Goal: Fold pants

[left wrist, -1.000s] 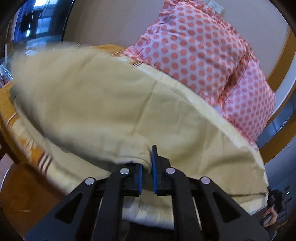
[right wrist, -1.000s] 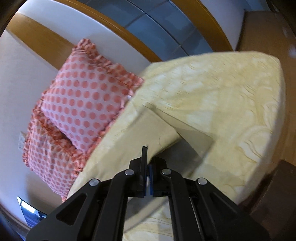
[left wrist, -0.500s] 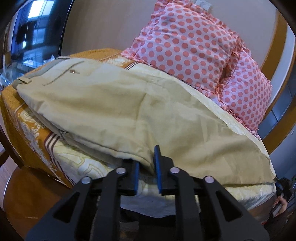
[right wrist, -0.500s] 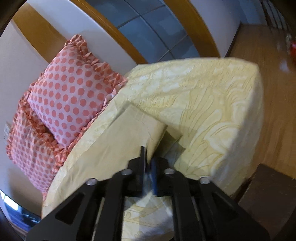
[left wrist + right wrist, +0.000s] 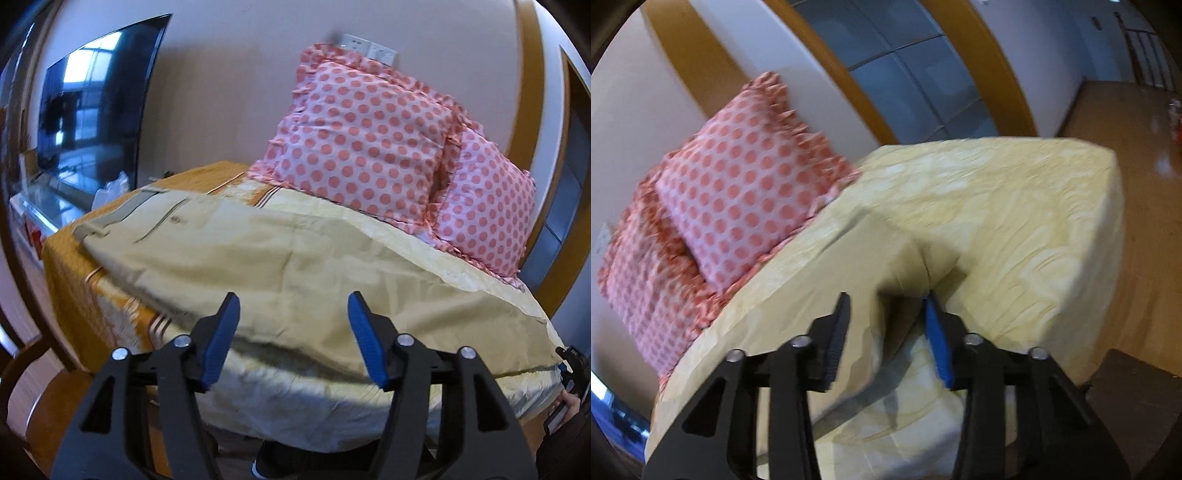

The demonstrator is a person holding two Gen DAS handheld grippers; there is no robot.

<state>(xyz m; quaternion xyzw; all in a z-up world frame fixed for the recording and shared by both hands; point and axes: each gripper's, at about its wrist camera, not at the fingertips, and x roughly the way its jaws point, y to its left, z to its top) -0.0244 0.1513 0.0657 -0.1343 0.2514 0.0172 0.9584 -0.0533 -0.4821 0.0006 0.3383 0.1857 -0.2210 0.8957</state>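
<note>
Beige pants (image 5: 258, 266) lie flat across the bed, waistband and pocket at the far left, legs running right. My left gripper (image 5: 291, 306) is open and empty, just in front of the pants' near edge. In the right wrist view the leg end of the pants (image 5: 857, 280) lies on the yellow bedspread, its hem corner near the bed's front edge. My right gripper (image 5: 886, 306) is open, jaws apart on either side of that hem corner, holding nothing.
Two pink polka-dot pillows (image 5: 362, 136) lean on the wall behind the pants; they also show in the right wrist view (image 5: 738, 199). The yellow bedspread (image 5: 1015, 221) extends right to the bed's edge. A dark TV screen (image 5: 85, 107) stands left. Wooden floor (image 5: 1137, 155) lies beyond.
Both grippers were shut on the pants' edge and carried it down onto the bed. Both have now opened, let the fabric go and drawn back a little.
</note>
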